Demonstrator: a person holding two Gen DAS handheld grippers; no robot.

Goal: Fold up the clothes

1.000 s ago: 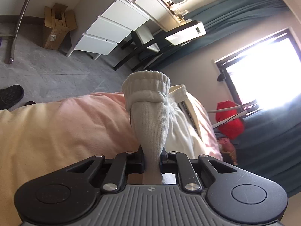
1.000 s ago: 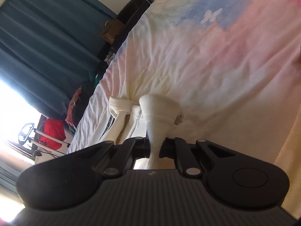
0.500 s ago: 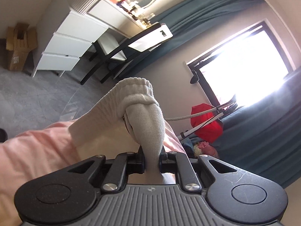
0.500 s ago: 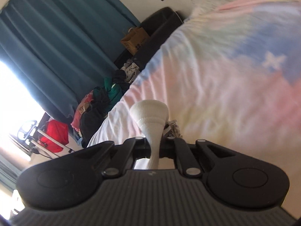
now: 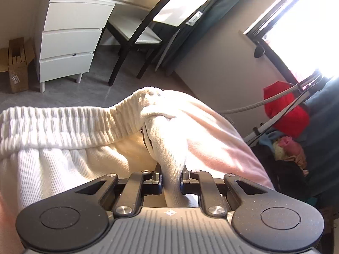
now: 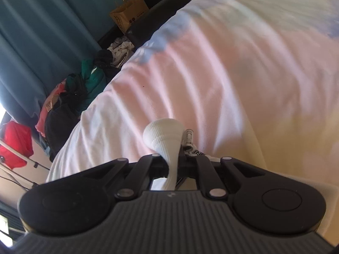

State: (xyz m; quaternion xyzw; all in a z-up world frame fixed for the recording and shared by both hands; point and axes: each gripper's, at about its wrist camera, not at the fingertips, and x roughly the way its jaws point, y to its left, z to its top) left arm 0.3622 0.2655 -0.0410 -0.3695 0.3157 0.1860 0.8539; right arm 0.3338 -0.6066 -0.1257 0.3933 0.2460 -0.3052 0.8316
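Note:
My left gripper (image 5: 171,180) is shut on a pinched fold of white sweatpants (image 5: 63,158). Their ribbed elastic waistband (image 5: 70,124) stretches away to the left, pulled taut, above the pink bedsheet (image 5: 216,144). My right gripper (image 6: 175,165) is shut on another ribbed white part of the same garment (image 6: 163,135), bunched just beyond the jaws, with a drawstring tip (image 6: 188,134) beside it. It is held over the pastel bedsheet (image 6: 243,74). The rest of the garment is hidden below the right gripper.
A white drawer unit (image 5: 70,42), a black-framed chair (image 5: 139,31) and a cardboard box (image 5: 18,63) stand on the grey floor. A red bag (image 5: 286,110) and a clothes pile (image 6: 74,93) lie by the blue curtain (image 6: 42,21). A paper bag (image 6: 129,13) stands at the bed's far end.
Both grippers have turned and moved with the garment. The waistband, bunched at the left jaws before, now spreads wide to the left. The right view has swung toward the bed's edge.

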